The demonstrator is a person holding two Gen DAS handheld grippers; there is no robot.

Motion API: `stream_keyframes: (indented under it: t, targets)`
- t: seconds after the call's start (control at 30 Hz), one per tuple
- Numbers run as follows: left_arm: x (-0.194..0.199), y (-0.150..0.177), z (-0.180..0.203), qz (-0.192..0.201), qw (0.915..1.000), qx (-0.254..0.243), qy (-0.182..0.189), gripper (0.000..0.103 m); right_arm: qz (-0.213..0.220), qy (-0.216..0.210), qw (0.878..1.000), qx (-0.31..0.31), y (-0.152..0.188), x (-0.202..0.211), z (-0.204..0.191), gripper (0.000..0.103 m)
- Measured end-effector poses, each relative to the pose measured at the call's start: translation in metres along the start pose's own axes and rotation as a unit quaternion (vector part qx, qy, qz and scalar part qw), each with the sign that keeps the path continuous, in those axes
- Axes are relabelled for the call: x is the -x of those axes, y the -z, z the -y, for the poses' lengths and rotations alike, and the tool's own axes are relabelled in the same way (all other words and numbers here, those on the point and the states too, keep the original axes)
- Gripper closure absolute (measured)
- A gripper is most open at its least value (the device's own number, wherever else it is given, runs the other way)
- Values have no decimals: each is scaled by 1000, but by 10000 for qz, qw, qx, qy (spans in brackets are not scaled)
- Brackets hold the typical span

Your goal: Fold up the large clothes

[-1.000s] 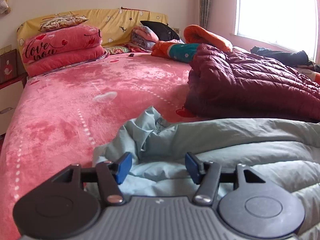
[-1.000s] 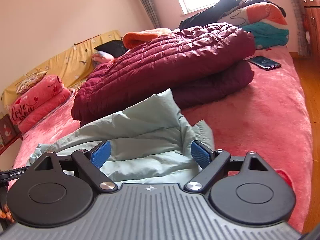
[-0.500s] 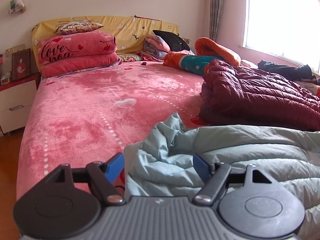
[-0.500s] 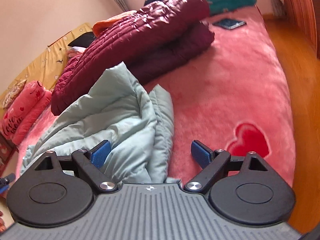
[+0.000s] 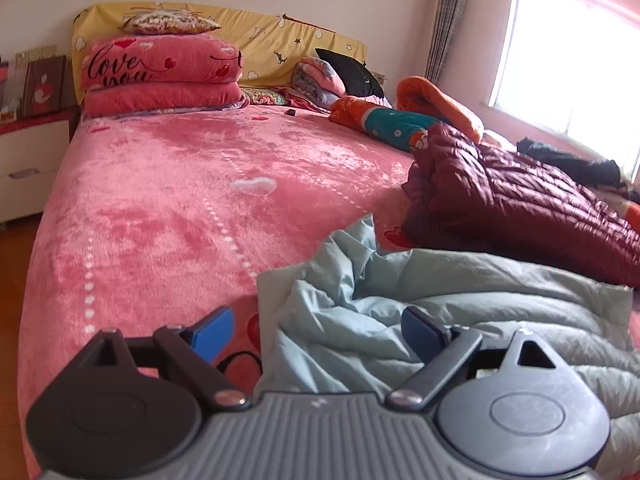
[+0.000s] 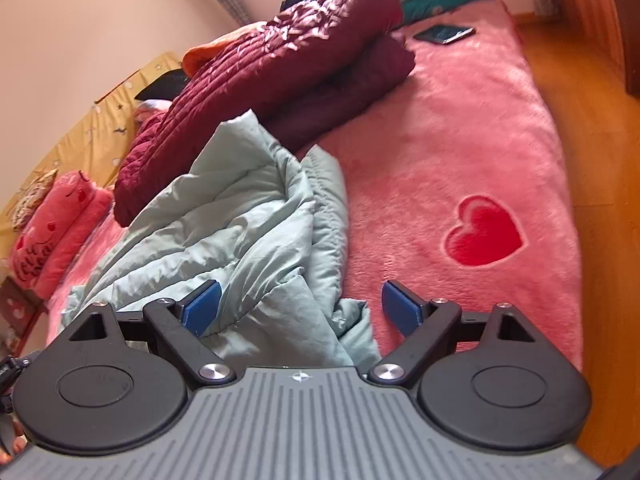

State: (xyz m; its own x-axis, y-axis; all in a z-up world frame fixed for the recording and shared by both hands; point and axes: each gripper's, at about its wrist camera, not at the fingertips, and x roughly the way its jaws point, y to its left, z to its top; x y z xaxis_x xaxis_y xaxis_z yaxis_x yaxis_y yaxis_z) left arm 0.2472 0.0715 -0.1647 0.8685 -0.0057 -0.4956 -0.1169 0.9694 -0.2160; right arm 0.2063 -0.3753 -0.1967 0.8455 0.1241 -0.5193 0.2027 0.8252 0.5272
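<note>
Pale green coat (image 5: 460, 312) lies crumpled on pink bedspread (image 5: 180, 208), near front edge of bed, just in front of folded maroon coat (image 5: 512, 204). Left gripper (image 5: 316, 334) over coat's left edge; jaws have just been opening, now wide apart, pads clear of fabric, coat edge between them. Right gripper (image 6: 300, 306) over coat's right end (image 6: 248, 216), jaws spread wide, nothing pinched. Phone (image 6: 444, 34) on bedspread beyond maroon coat (image 6: 280, 64). Red heart (image 6: 484, 232) on spread right of coat.
</note>
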Motion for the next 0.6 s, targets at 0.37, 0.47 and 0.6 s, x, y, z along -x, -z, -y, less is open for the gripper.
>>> stream_keyframes:
  t: [0.37,0.47,0.6]
  targets:
    - [-21,7,-47,-583,9884,1195,739,10,631,-215,9945,803,18,30,-87,0]
    - [-35,13,-50,-939,9842,1242,840,10,574,-463,9899,1208,30,15,-125,0]
    - [-48,24,-52,-1302,9776,1340,974,10,401,-563,9849,1589,40,-20,-162,0]
